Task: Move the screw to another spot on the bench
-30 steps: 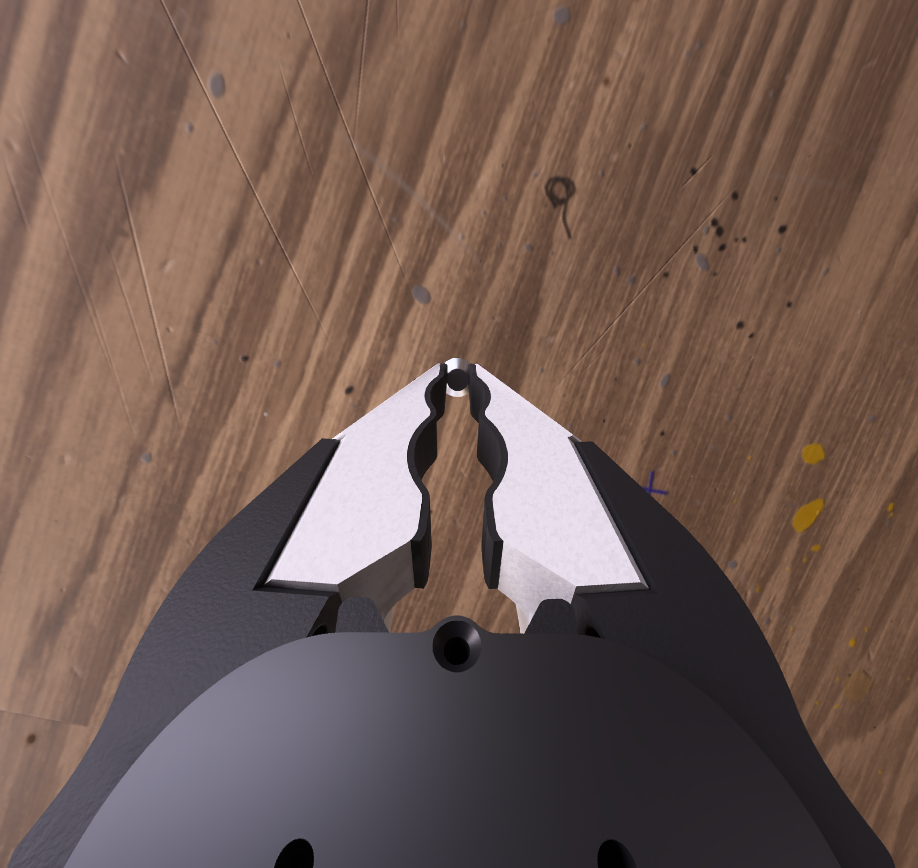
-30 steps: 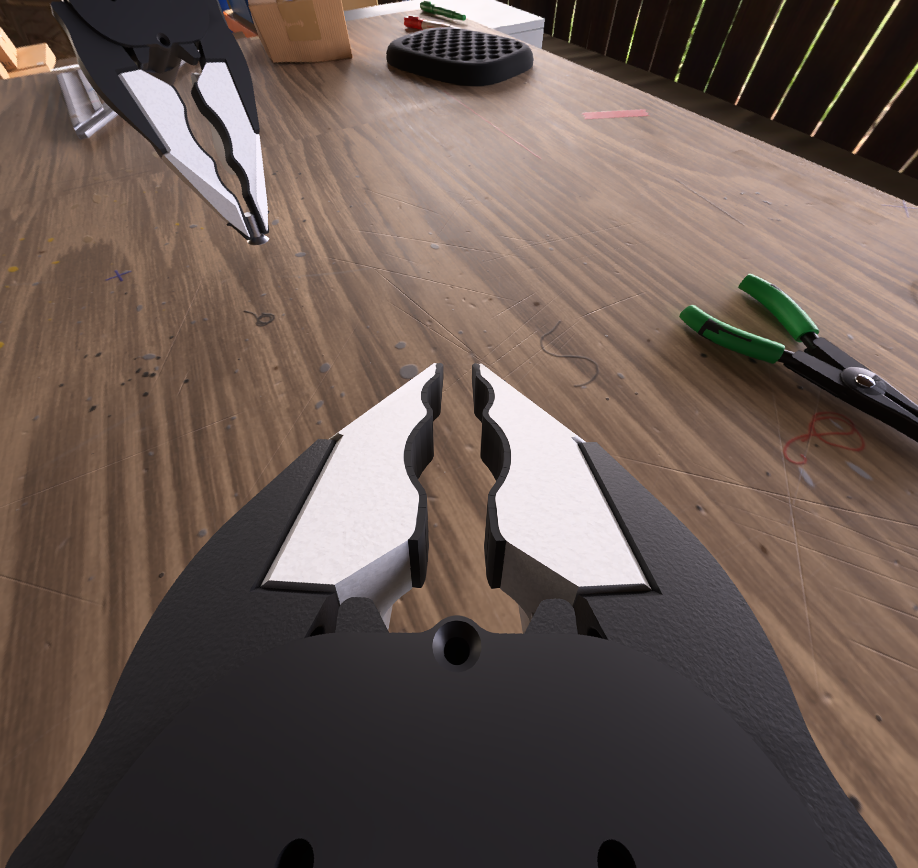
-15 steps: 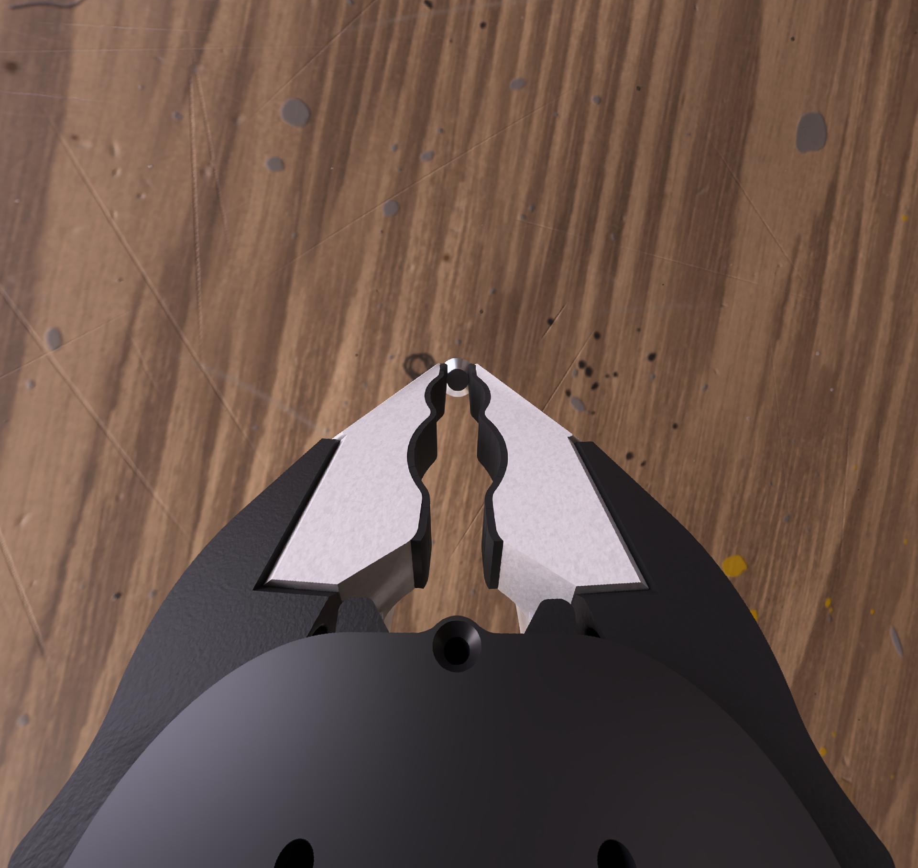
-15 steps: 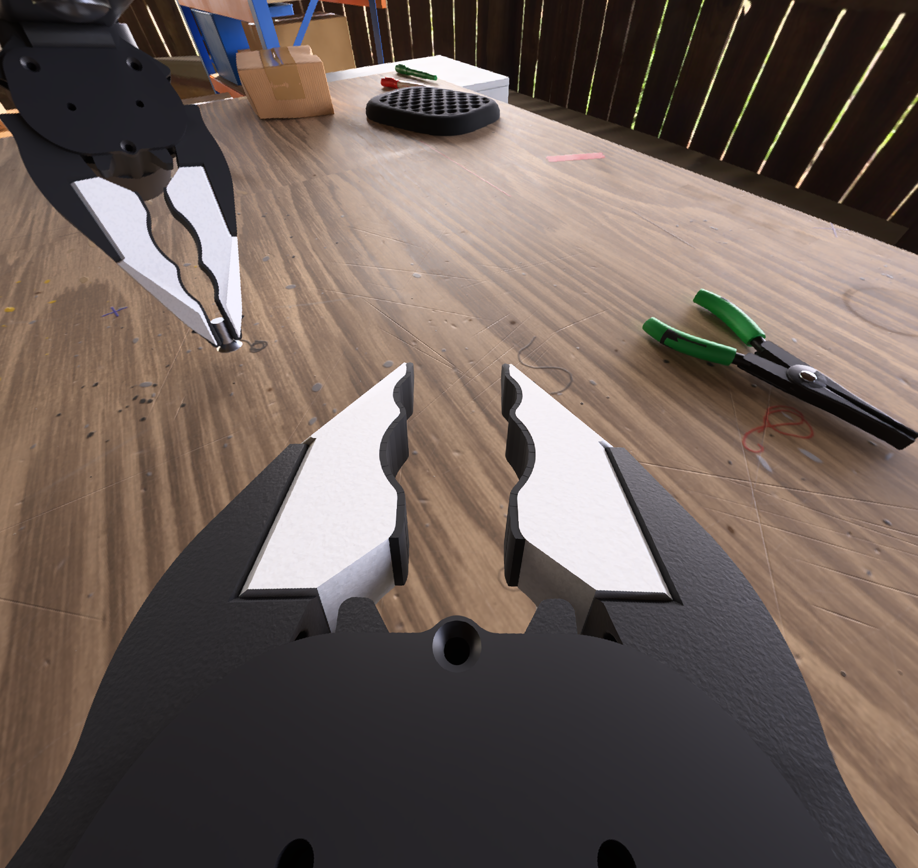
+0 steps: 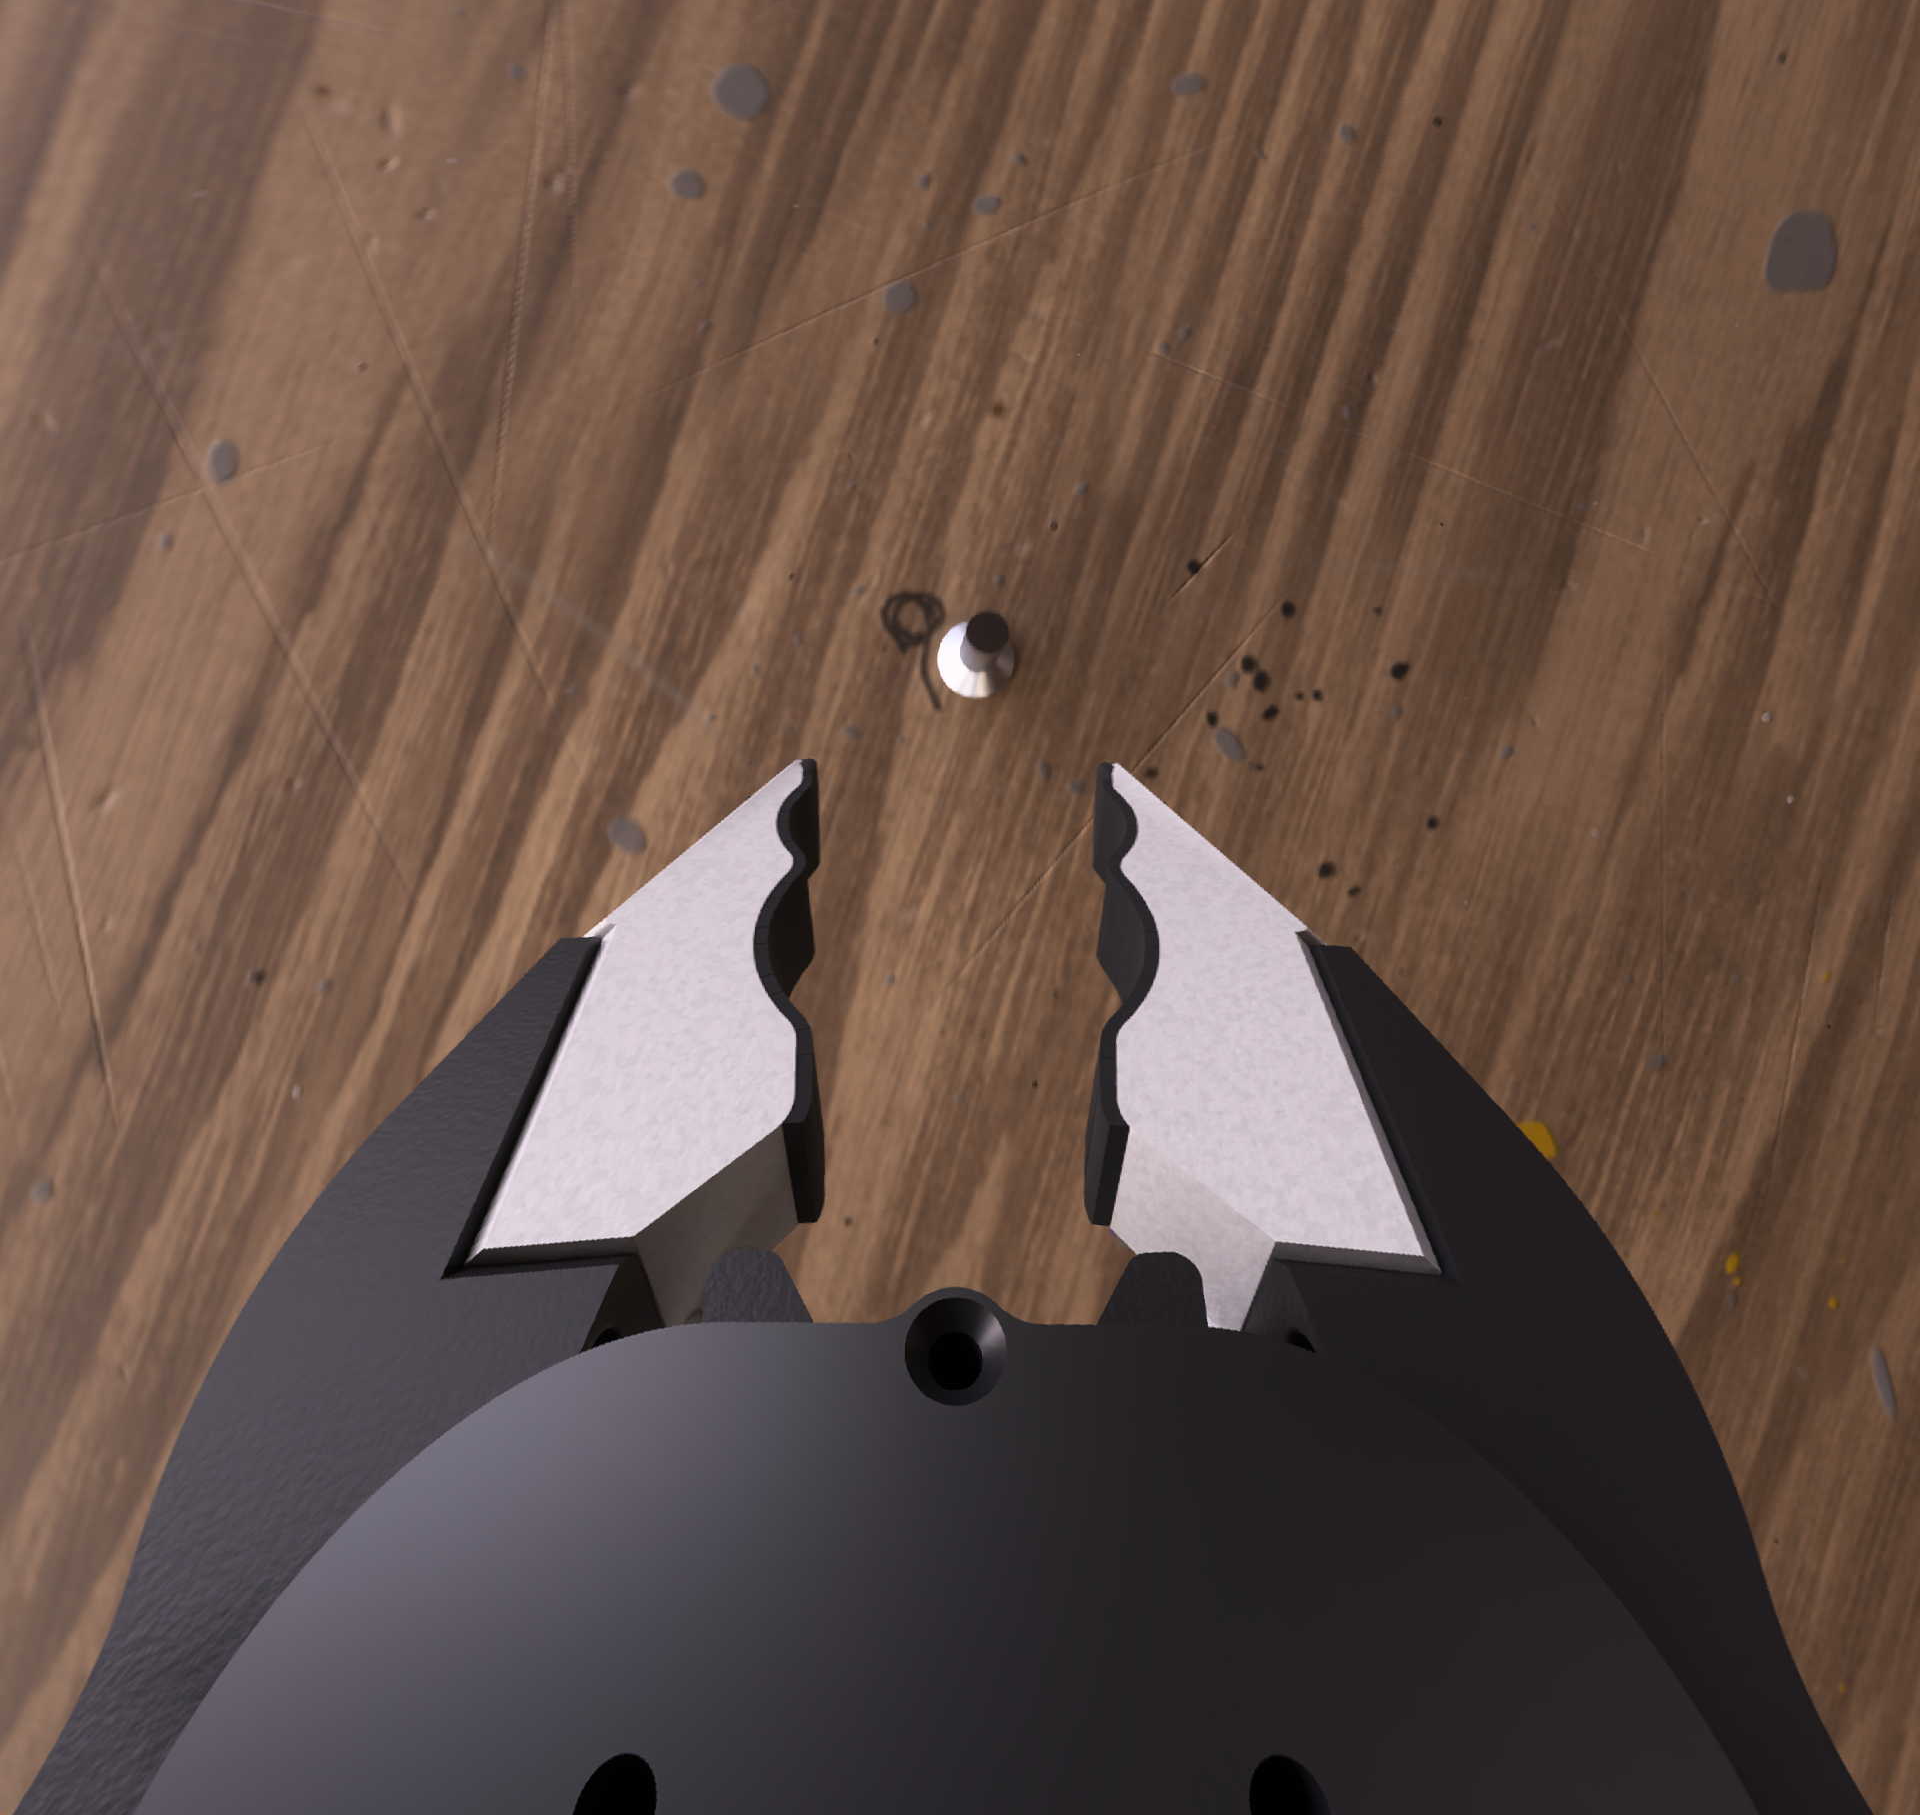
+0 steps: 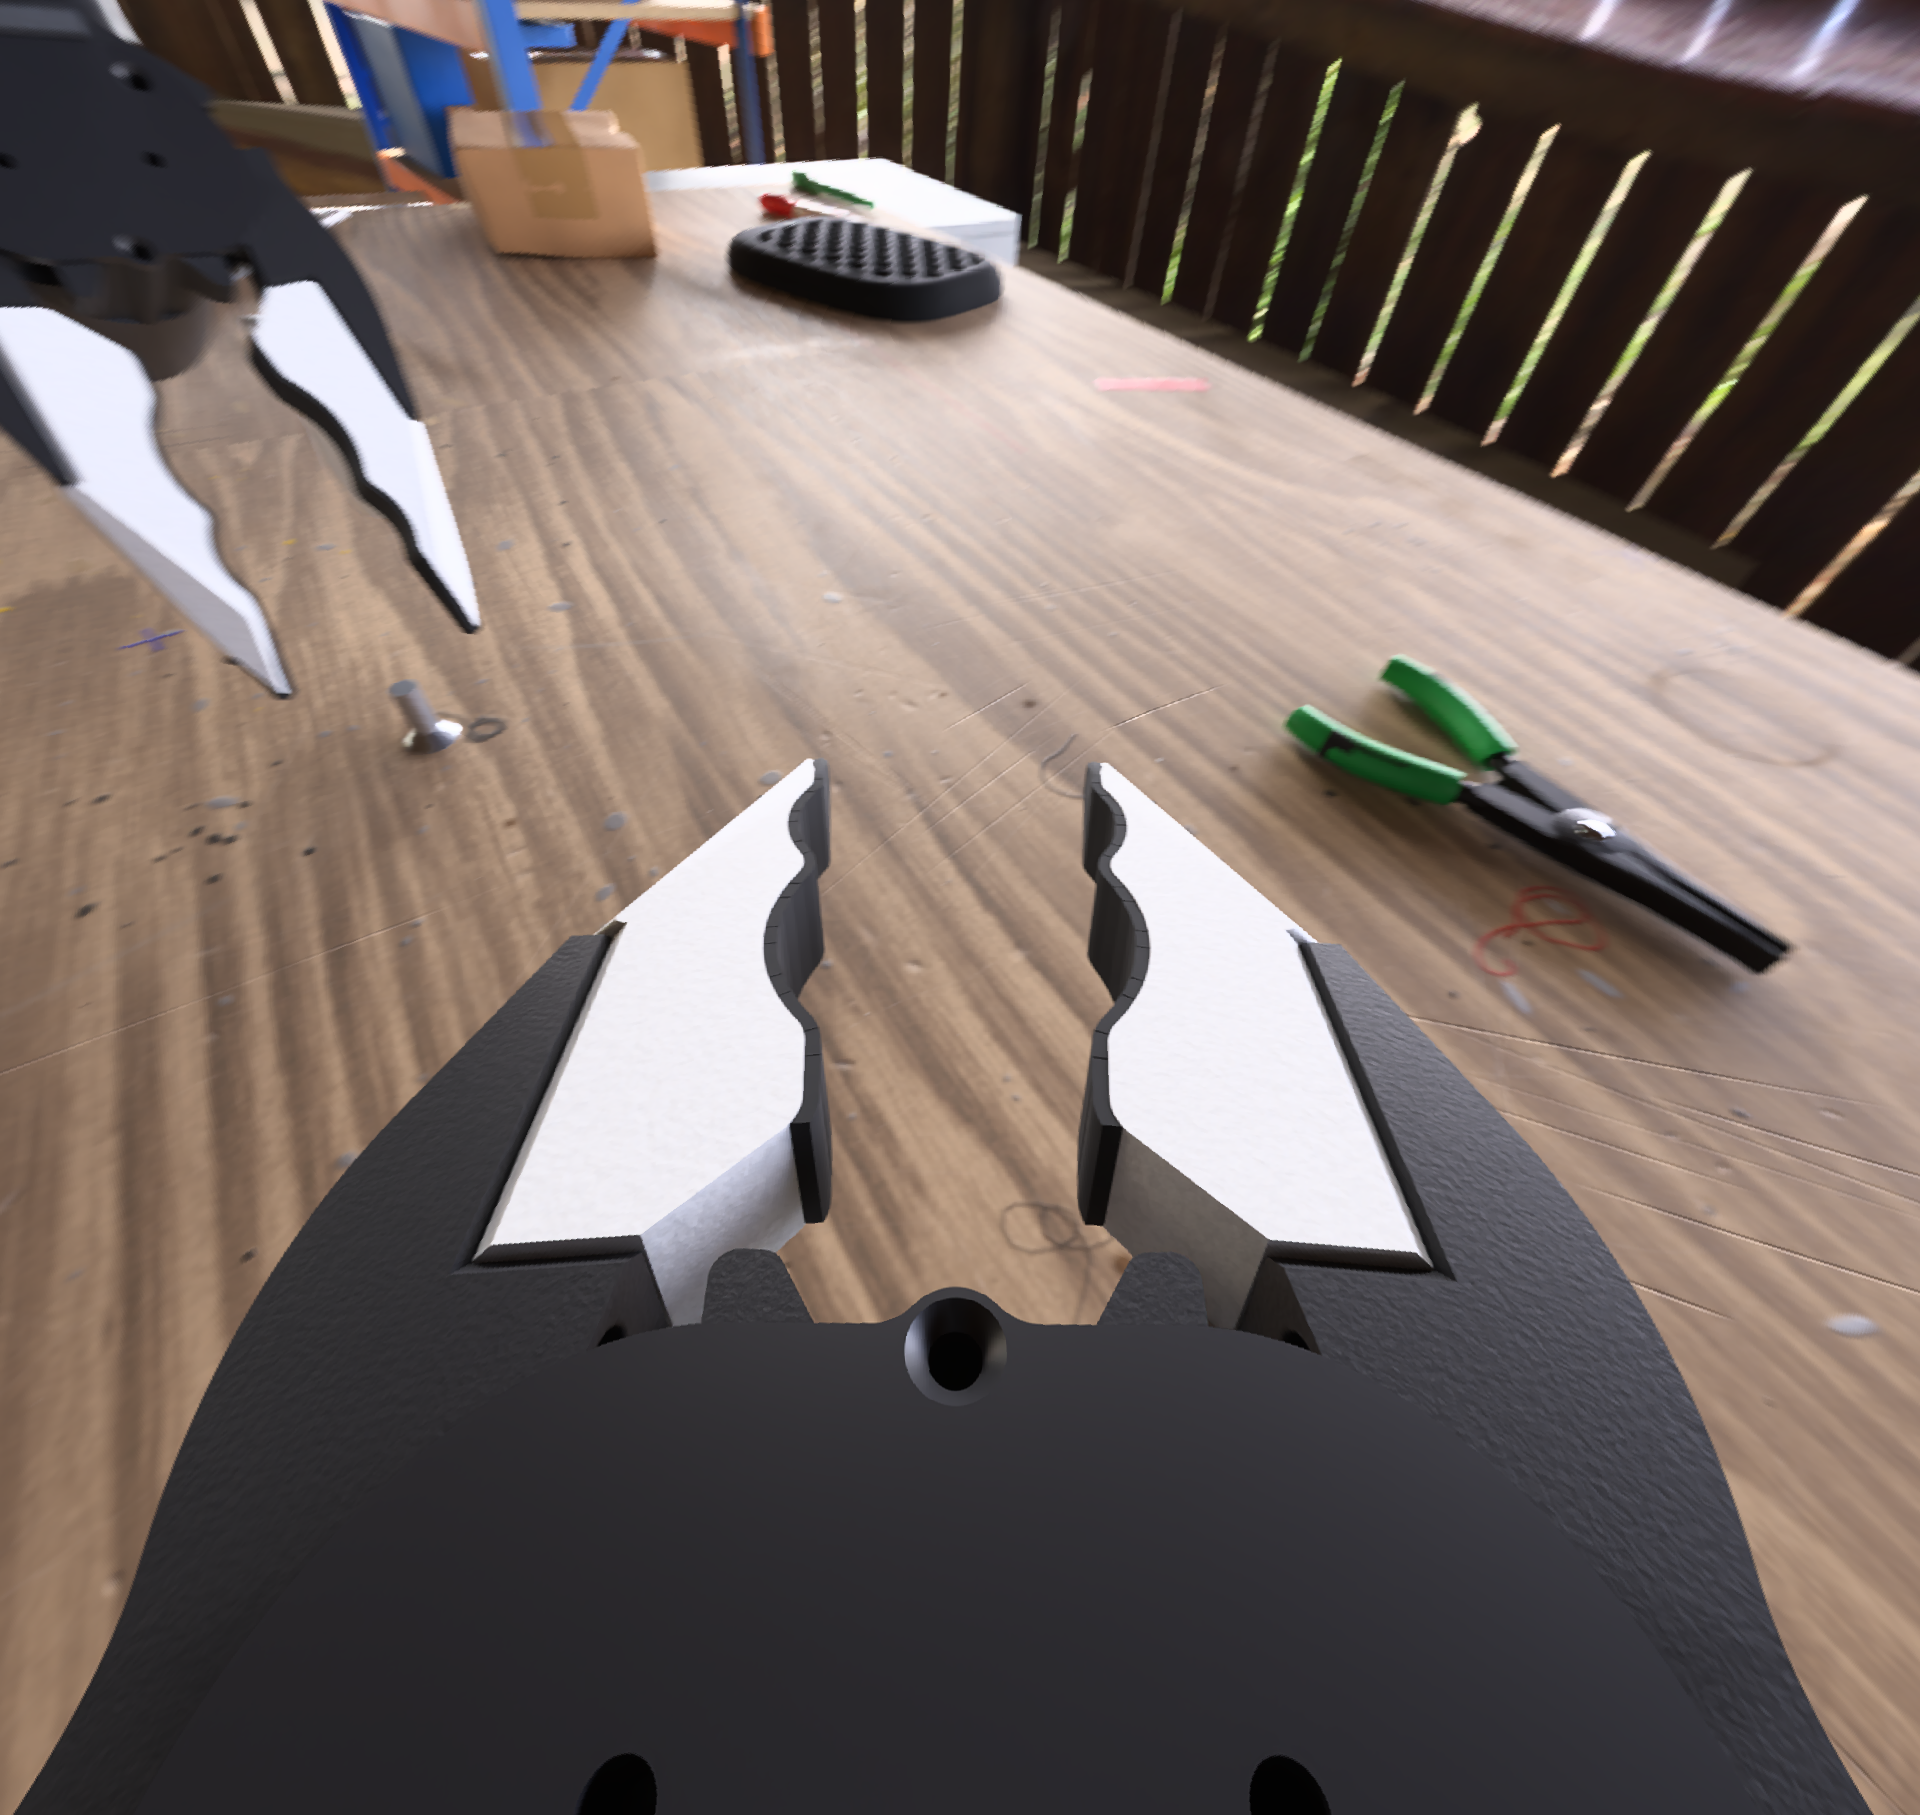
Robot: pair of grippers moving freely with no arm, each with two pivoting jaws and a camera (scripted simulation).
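Observation:
A small silver screw stands head down on the wooden bench, shaft up, beside a small dark scribble. My left gripper is open and empty, hovering just above and short of the screw. In the right wrist view the screw sits on the bench below the left gripper, whose fingers are spread apart. My right gripper is open and empty, above the bench to the right of the screw.
Green-handled pliers lie at the right. A black perforated pad, a cardboard box and a white block with red and green tools stand at the far end. A dark slatted fence runs behind the bench.
My left gripper carried the screw down to the bench, opened and let it go, then lifted off. My right gripper opened wider and tilted upward.

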